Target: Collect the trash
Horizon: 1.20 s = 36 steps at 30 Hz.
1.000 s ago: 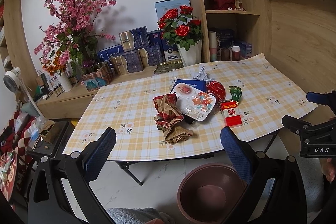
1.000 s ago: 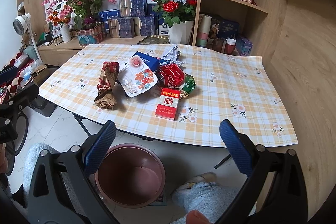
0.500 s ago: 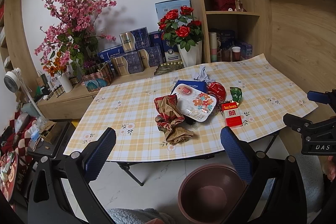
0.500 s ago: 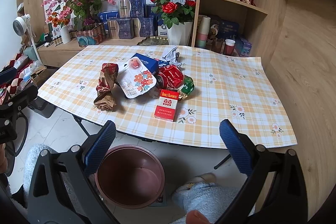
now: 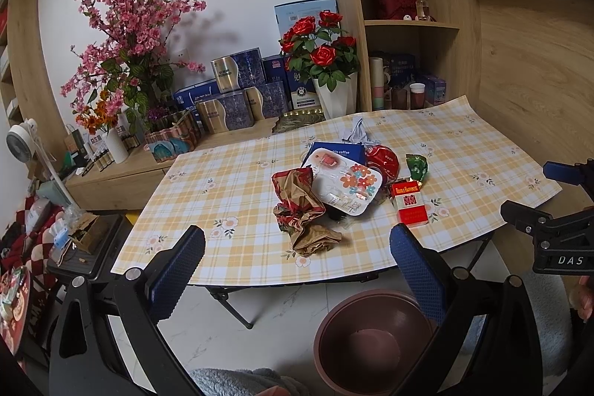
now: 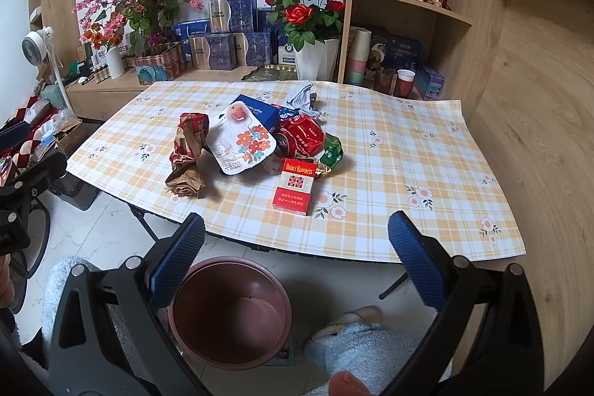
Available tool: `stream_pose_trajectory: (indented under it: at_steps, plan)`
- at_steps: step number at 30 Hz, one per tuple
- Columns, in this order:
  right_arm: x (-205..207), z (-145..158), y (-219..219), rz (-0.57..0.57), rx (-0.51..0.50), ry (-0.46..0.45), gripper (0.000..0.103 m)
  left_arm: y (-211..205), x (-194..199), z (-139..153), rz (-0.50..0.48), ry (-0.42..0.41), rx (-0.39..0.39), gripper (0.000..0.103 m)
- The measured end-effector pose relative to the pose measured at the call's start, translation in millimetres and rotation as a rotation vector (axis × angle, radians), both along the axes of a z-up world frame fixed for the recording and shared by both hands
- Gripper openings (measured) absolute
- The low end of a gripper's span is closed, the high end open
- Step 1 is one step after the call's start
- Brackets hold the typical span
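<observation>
A heap of trash lies mid-table on the checked cloth: crumpled brown paper (image 5: pixel 302 210) (image 6: pixel 187 151), a white flowered pouch (image 5: pixel 345 182) (image 6: pixel 241 140), a blue coffee box (image 5: pixel 339 149), a red wrapper (image 6: pixel 302 134), a green wrapper (image 6: pixel 332 151), and a red cigarette pack (image 5: pixel 408 203) (image 6: pixel 295 188). On the floor below the table's near edge stands an empty maroon bin (image 5: pixel 365 340) (image 6: pixel 230 310). My left gripper (image 5: pixel 297 270) is open and holds nothing, short of the table. My right gripper (image 6: pixel 297 258) is likewise open and empty, above the bin.
The checked table (image 6: pixel 427 151) stands on folding legs. Behind it a low shelf carries pink blossoms (image 5: pixel 126 36), red roses in a white vase (image 6: pixel 312 21) and several blue boxes. A wooden shelf unit (image 6: pixel 408 6) rises at right. A person's slippered foot (image 6: pixel 356 340) is beside the bin.
Both grippers have drifted slightly; the trash heap and bin look a little different in position, nothing was touched.
</observation>
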State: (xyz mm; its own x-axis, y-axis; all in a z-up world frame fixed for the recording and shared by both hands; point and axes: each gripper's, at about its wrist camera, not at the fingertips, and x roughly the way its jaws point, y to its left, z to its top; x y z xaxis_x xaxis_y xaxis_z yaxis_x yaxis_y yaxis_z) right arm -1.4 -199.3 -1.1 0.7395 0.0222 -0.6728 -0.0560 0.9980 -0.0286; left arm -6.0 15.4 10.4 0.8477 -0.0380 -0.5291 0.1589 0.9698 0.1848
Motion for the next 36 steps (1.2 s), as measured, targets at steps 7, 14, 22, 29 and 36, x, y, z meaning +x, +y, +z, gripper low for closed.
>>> stream_pose_trajectory:
  at_steps: [7,14,22,29,36]
  plan:
    - [4,-1,-10,-0.033,0.038,0.007,0.097,3,0,2,0.002,-0.010,0.007,0.098]
    - [13,-20,-23,-0.095,0.045,-0.014,0.097,9,17,-10,0.009,-0.012,-0.005,0.098]
    - [48,-59,-30,-0.065,0.122,0.032,0.097,34,45,-46,0.010,0.046,-0.191,0.098]
    - [79,-90,-30,-0.055,0.124,0.051,0.097,35,68,-70,-0.001,0.023,-0.202,0.098]
    - [127,-126,-30,-0.081,0.037,0.093,0.097,38,109,-105,0.036,0.090,-0.192,0.098]
